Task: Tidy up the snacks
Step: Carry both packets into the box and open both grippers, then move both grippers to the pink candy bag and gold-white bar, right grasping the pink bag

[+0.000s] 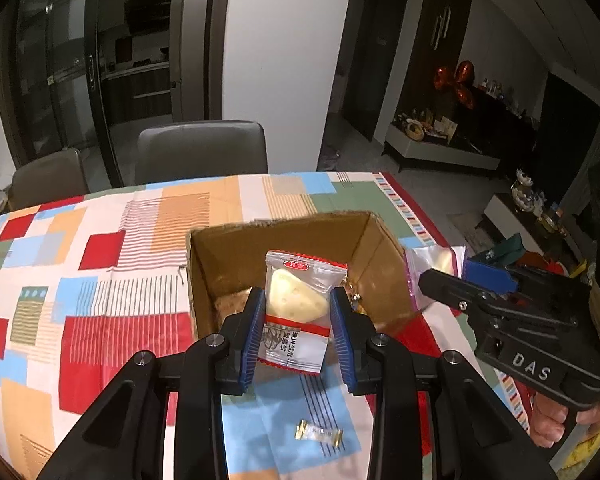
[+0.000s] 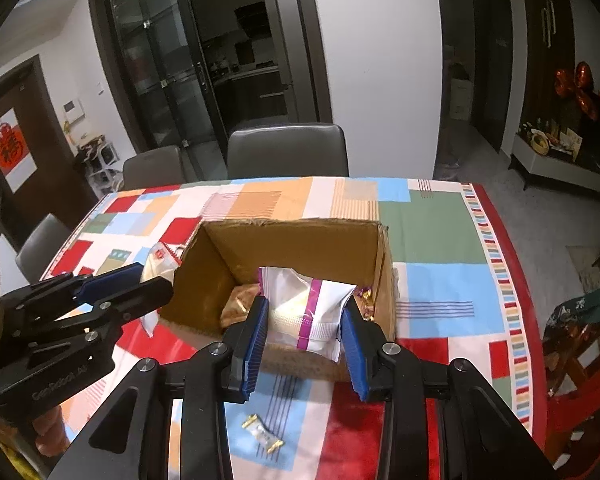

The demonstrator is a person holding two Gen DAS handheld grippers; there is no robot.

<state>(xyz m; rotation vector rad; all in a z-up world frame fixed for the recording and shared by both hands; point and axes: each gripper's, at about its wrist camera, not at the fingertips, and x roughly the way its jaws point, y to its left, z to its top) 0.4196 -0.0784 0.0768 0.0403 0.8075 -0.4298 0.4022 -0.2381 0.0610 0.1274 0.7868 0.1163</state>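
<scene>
An open cardboard box (image 1: 236,240) stands on the patterned tablecloth; it also shows in the right wrist view (image 2: 296,240). My left gripper (image 1: 298,334) is shut on a clear snack packet with a red seal (image 1: 296,300), held upright at the box's near rim. My right gripper (image 2: 304,336) is shut on a white snack packet with a purple stripe (image 2: 312,308), held over the box's near side. The right gripper also shows in the left wrist view (image 1: 488,276), to the right of the box. The left gripper (image 2: 112,284) sits left of the box. Some snacks (image 2: 240,304) lie inside the box.
A small clear candy with gold ends (image 1: 318,434) lies on the cloth in front of the box, also seen in the right wrist view (image 2: 262,434). Grey chairs (image 1: 200,148) stand at the table's far edge. The table's right edge (image 2: 512,280) has a red border.
</scene>
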